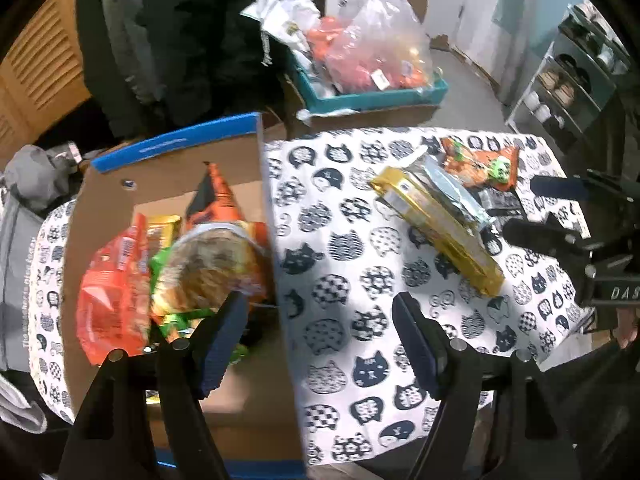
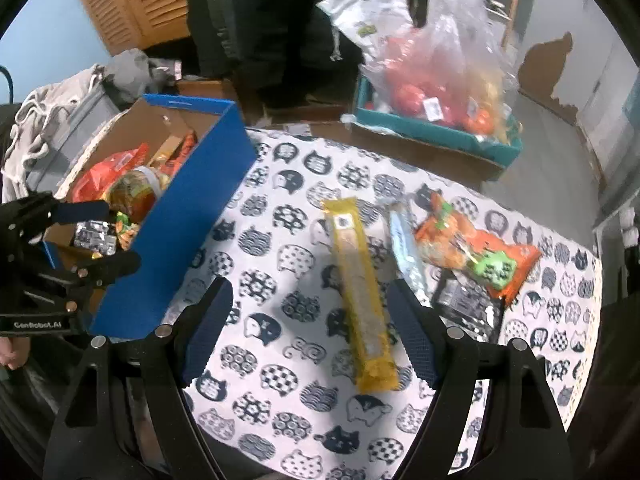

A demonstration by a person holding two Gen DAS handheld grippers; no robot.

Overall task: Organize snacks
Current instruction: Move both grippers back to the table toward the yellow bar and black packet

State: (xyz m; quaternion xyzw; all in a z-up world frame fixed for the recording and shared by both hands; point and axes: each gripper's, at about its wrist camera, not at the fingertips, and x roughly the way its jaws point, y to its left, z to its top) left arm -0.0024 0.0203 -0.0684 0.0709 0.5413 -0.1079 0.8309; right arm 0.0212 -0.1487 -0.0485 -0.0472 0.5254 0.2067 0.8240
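A cardboard box with blue outer walls [image 1: 176, 148] [image 2: 192, 208] stands on the left of the cat-print table. It holds a red bag [image 1: 112, 292], a round tub [image 1: 208, 268], an orange packet and green wrappers. My left gripper [image 1: 320, 340] [image 2: 108, 238] is open and empty, astride the box's right wall. To the right, a long yellow packet [image 2: 360, 292] [image 1: 436, 232], a silver packet [image 2: 406, 248], an orange bag [image 2: 472, 244] and a black packet [image 2: 468, 308] lie on the cloth. My right gripper [image 2: 312, 332] [image 1: 540, 212] is open above the yellow packet's near end.
Beyond the table, a teal tray [image 2: 440, 132] on the floor carries a clear plastic bag [image 2: 440, 60] of red and orange goods. Dark clothing [image 2: 248, 20] hangs or stands behind the box. A shoe rack [image 1: 568, 80] is at the far right, grey cloth [image 2: 48, 100] at the left.
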